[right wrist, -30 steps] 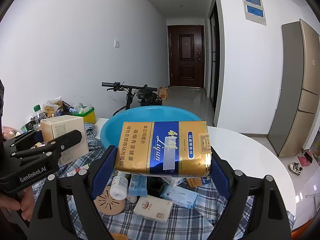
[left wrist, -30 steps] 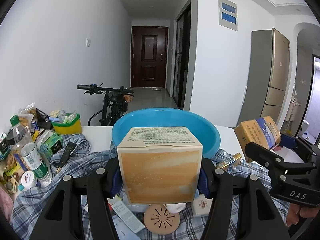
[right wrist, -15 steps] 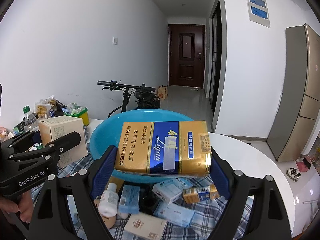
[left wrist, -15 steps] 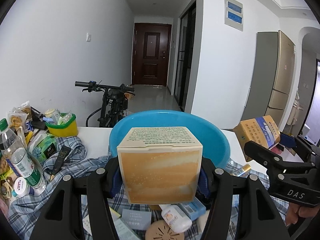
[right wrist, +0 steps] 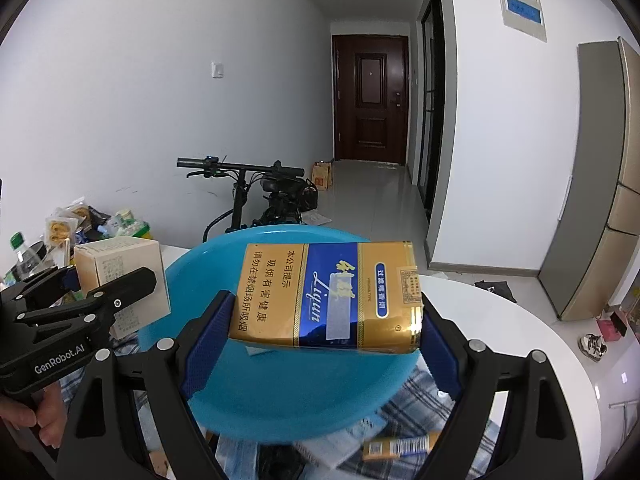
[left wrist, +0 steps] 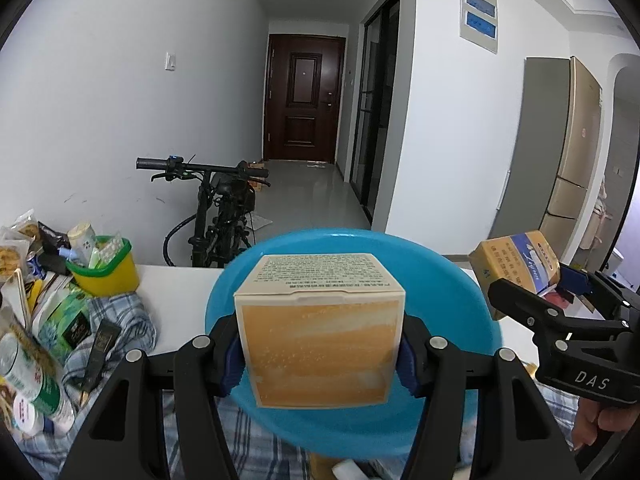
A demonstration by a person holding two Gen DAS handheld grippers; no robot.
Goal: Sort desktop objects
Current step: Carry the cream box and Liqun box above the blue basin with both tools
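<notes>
Boxes fill both tools: the left gripper pinches an orange cube box between its blue pads, and the right gripper clamps a gold-and-blue cigarette carton by its ends. Both hang over the blue basin on a plaid cloth, with snack clutter and a yellow tub off left.

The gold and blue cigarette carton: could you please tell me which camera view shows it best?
The right wrist view: the gold and blue cigarette carton fills the centre between the right gripper jaws, its printed face legible. The left wrist view shows it small, tilted, at the right edge.
</notes>
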